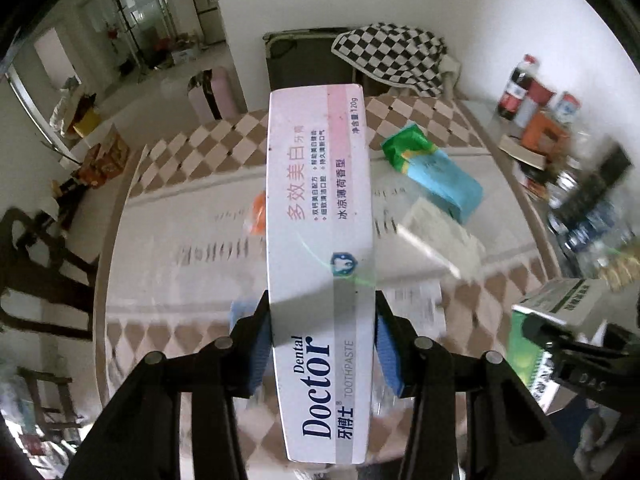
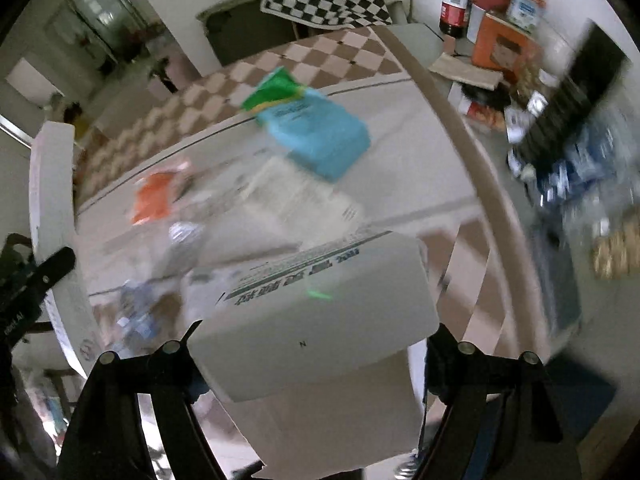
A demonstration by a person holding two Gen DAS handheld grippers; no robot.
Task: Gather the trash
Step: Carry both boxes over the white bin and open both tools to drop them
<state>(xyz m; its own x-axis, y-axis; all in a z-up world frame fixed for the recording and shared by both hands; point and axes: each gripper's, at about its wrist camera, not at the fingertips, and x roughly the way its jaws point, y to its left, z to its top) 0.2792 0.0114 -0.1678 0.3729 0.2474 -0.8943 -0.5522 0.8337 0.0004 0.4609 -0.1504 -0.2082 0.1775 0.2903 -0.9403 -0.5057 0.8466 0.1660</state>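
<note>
My left gripper (image 1: 322,344) is shut on a long white and pink toothpaste box (image 1: 320,240), held lengthwise above the table; the box also shows at the left edge of the right wrist view (image 2: 52,200). My right gripper (image 2: 316,344) is shut on a white carton with green print (image 2: 320,312), which also shows in the left wrist view (image 1: 560,312). On the checkered tablecloth (image 1: 208,148) lie a blue and green bag (image 2: 316,136), an orange wrapper (image 2: 154,196) and a flat white box (image 2: 296,196).
A crumpled clear bottle (image 2: 136,316) lies near the table's front. A side counter (image 2: 500,60) at the right holds a cola bottle (image 2: 454,0), an orange box and cans. A checkered blanket (image 1: 396,56) drapes a chair beyond the table. Dark chairs (image 1: 36,272) stand at the left.
</note>
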